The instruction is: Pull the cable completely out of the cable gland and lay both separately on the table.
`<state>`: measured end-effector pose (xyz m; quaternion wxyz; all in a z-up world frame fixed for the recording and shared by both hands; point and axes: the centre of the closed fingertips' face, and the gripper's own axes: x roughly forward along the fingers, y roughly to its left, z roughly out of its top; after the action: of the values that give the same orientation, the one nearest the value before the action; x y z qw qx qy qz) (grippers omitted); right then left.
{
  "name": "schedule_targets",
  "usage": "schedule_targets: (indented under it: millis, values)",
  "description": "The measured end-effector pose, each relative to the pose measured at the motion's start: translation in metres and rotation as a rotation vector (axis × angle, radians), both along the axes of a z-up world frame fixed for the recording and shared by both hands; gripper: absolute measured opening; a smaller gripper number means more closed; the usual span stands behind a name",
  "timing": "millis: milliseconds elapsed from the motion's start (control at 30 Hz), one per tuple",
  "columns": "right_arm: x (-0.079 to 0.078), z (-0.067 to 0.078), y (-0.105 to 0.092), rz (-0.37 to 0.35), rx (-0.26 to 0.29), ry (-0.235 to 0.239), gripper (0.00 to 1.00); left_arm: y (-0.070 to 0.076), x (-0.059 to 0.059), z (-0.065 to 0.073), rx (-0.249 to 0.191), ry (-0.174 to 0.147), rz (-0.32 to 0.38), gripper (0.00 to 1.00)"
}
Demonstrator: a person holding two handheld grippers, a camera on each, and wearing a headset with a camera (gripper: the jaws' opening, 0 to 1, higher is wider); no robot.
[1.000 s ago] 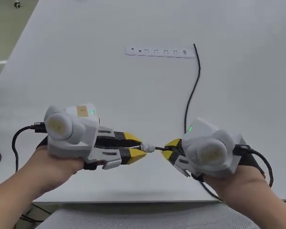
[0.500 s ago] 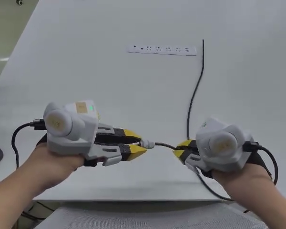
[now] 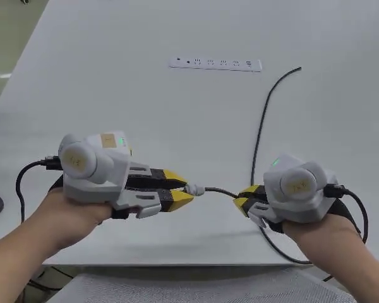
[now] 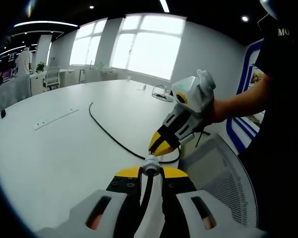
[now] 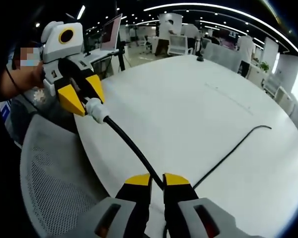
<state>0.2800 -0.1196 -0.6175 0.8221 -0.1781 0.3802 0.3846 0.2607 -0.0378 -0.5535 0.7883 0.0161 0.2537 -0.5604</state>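
Since a second ago the two grippers have been drawn further apart. The right gripper (image 3: 241, 197) has been carried away from the left gripper (image 3: 188, 192), and a longer stretch of the black cable (image 3: 259, 136) is now bared between their tips, which were nearly touching before. Beyond the right gripper the cable's free tail trails over the table (image 3: 145, 107). It has been swung aside, so its end now lies well apart from the power strip (image 3: 216, 64). The left gripper's jaws are kept clamped on the cable gland (image 3: 194, 189), which is held at their very tips with its pale end turned toward the right gripper. The right gripper's jaws are closed on the cable itself, which is seen passing between them in the right gripper view. Both things appear to be held off the table, between the two grippers. The cable is judged to be partly withdrawn but not yet free, since it is still seen entering the gland. A further straight pull along the gland's axis is probably needed before either thing can be laid down.
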Motion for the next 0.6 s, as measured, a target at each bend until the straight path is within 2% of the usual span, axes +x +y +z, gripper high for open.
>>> schedule_targets:
  millis: [133,200,267,333,400,533,600]
  values:
    - [0.001,0.006,-0.001,0.048,-0.031,-0.055,0.08,0.000,0.000,0.001,-0.003,0.001,-0.004,0.15]
    - [0.000,0.011,0.000,0.059,-0.025,-0.075,0.15,-0.001,-0.001,0.001,-0.002,0.001,-0.008,0.15]
    - [0.002,0.020,0.002,0.082,-0.030,-0.132,0.18,-0.001,-0.001,0.001,0.004,-0.004,-0.010,0.15]
    - [-0.001,0.026,0.004,0.113,-0.053,-0.163,0.21,-0.002,-0.001,0.001,0.006,-0.004,-0.009,0.15]
    - [-0.005,0.033,0.012,0.171,-0.068,-0.206,0.22,-0.002,-0.002,0.001,0.010,-0.005,-0.013,0.15]
    - [-0.013,0.050,0.037,0.268,-0.050,-0.284,0.20,-0.003,-0.004,0.001,0.011,-0.003,-0.018,0.15]
    - [-0.016,0.054,0.048,0.306,-0.045,-0.300,0.17,-0.004,-0.006,0.001,0.013,-0.002,-0.025,0.15]
